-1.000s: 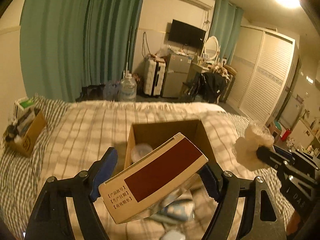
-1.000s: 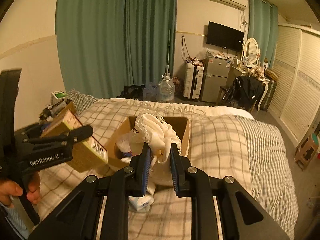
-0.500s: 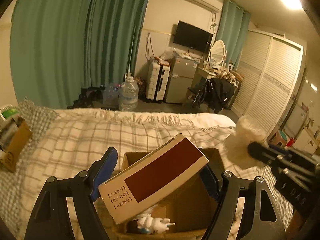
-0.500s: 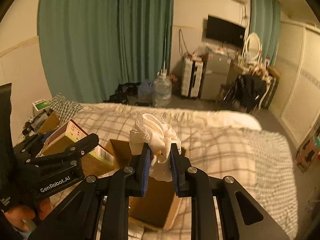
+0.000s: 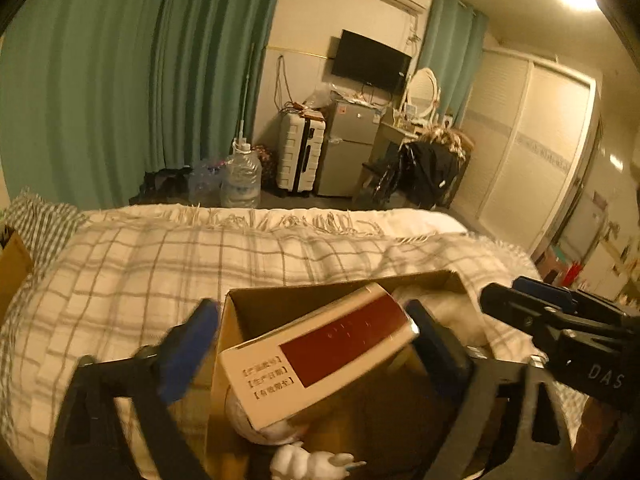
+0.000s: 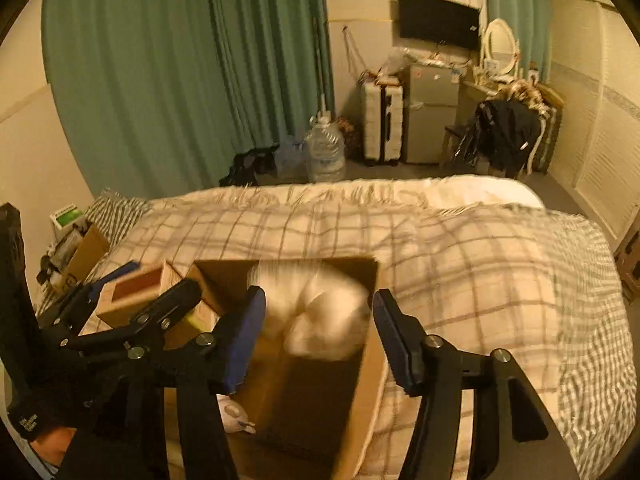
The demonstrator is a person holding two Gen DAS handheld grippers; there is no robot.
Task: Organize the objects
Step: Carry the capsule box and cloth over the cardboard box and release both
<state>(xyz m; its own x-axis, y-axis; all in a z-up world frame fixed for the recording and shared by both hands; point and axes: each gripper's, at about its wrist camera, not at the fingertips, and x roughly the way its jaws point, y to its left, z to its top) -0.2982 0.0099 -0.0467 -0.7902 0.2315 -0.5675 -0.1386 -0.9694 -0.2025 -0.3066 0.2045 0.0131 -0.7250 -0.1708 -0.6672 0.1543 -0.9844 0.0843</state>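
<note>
A wide bed under a cream-and-grey checked blanket [image 5: 160, 264] is filling both views, and an open brown cardboard box [image 6: 360, 392] is sitting on it right beneath the tools. The left gripper [image 5: 316, 340] is hovering over the near left corner of that box with its jaws opening wide; the long tan carton with a dark red panel [image 5: 320, 356] is lying slanted between them, over the box mouth, its far end looking as if it touches the right pad, though blur is making contact hard to judge, and the left pad is standing clear of it. The right gripper [image 6: 320, 332] is opening too, and the white lace-edged cloth bundle [image 6: 316, 312] is sitting blurred between its blue pads, inside the box against the far wall, with gaps showing on both sides. Down in the box bottom, a small white figurine [image 5: 308, 460] is lying near the front edge.
</note>
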